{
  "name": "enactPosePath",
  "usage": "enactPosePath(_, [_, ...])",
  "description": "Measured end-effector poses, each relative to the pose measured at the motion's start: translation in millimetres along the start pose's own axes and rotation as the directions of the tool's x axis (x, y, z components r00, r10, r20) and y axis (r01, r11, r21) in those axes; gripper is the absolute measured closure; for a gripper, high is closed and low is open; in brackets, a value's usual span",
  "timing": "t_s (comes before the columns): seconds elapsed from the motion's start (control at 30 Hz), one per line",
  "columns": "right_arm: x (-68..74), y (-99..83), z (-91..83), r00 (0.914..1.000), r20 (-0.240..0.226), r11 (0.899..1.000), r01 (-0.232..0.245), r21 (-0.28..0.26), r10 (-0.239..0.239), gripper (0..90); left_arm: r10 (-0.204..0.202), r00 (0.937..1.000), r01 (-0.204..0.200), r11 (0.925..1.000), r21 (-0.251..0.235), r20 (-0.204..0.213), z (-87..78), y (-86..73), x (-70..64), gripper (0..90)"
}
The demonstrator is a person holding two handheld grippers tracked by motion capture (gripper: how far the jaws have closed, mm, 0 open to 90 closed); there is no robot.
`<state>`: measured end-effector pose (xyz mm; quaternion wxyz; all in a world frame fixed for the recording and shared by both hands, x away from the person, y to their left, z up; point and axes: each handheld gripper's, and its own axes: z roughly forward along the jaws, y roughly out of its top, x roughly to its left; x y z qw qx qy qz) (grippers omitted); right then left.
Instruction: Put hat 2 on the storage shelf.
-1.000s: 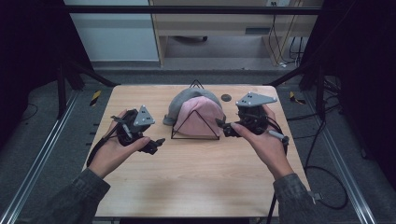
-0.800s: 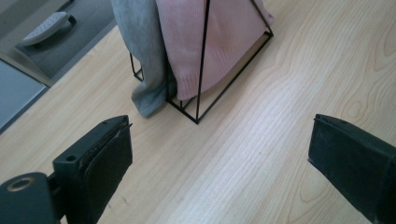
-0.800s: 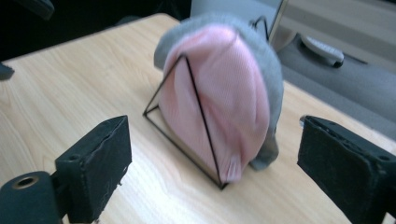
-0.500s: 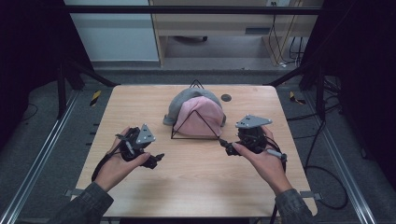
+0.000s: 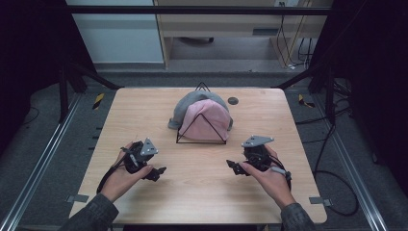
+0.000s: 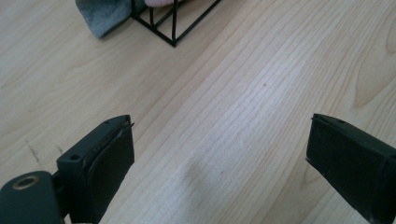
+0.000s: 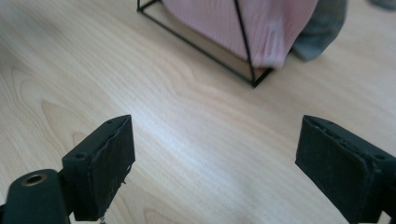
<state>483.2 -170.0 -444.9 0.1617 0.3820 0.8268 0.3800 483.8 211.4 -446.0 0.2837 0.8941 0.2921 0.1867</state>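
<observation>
Pale wood grain covers the bench (image 5: pixel 202 192), which stands on a grey floor under a dark frame. Near its front edge the left gripper (image 5: pixel 156 172) and the right gripper (image 5: pixel 234 167) sit low over bare wood, each with its jaws spread wide and nothing between them. Beyond both, at the middle of the bench, a black wire rack (image 5: pixel 201 129) holds a pink cloth (image 5: pixel 208 118) with a grey cloth (image 5: pixel 187 107) draped behind it, well apart from either gripper.

The table (image 5: pixel 202 192) is lit evenly from above, while the room around stays dark. Shadows are soft. Close views are a little blurred, with pale glare on the wood.
</observation>
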Motion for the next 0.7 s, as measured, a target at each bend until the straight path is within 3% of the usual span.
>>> enactPosePath(0.13, [1.5, -10.9, 9.5, 0.9999, -0.008, 0.999, -0.013, 0.035, 0.013, 10.3, -0.031, 0.9993, 0.031, 0.9994, 0.014, 0.020, 10.3, -13.5, 0.9, 6.8])
enactPosePath(0.27, [1.9, -23.7, 20.6, 0.9993, -0.009, 0.997, -0.035, 0.067, 0.036, 9.5, -0.057, 0.9974, 0.054, 0.9966, 0.062, 0.045, 23.9, -28.0, 2.7, 6.0])
enactPosePath(0.37, [1.5, -32.5, 29.0, 0.9994, -0.006, 0.994, -0.034, 0.105, 0.034, 9.1, -0.078, 0.9955, 0.074, 0.9950, 0.066, 0.054, 29.5, -33.1, 3.8, 6.0])
enactPosePath(0.43, [2.8, -36.5, 32.1, 0.9994, -0.003, 0.992, -0.033, 0.123, 0.034, 8.9, -0.103, 0.9913, 0.097, 0.9922, 0.079, 0.082, 33.3, -36.4, 4.8, 3.3])
enactPosePath(0.5, [3.8, -40.3, 36.0, 0.9997, 0.004, 0.989, -0.024, 0.143, 0.023, 7.2, -0.110, 0.9910, 0.104, 0.9917, 0.076, 0.077, 33.6, -36.6, 4.9, 2.8])
enactPosePath(0.6, [6.8, -44.3, 39.4, 0.9991, 0.041, 0.991, -0.001, 0.131, -0.005, 3.9, -0.126, 0.9887, 0.121, 0.9906, 0.063, 0.080, 35.0, -37.6, 3.0, 1.6])
enactPosePath(0.7, [7.7, -49.0, 41.7, 0.9982, 0.059, 0.996, -0.015, 0.085, 0.010, 0.8, -0.137, 0.9877, 0.133, 0.9898, 0.049, 0.075, 35.0, -40.5, 1.8, 0.0])
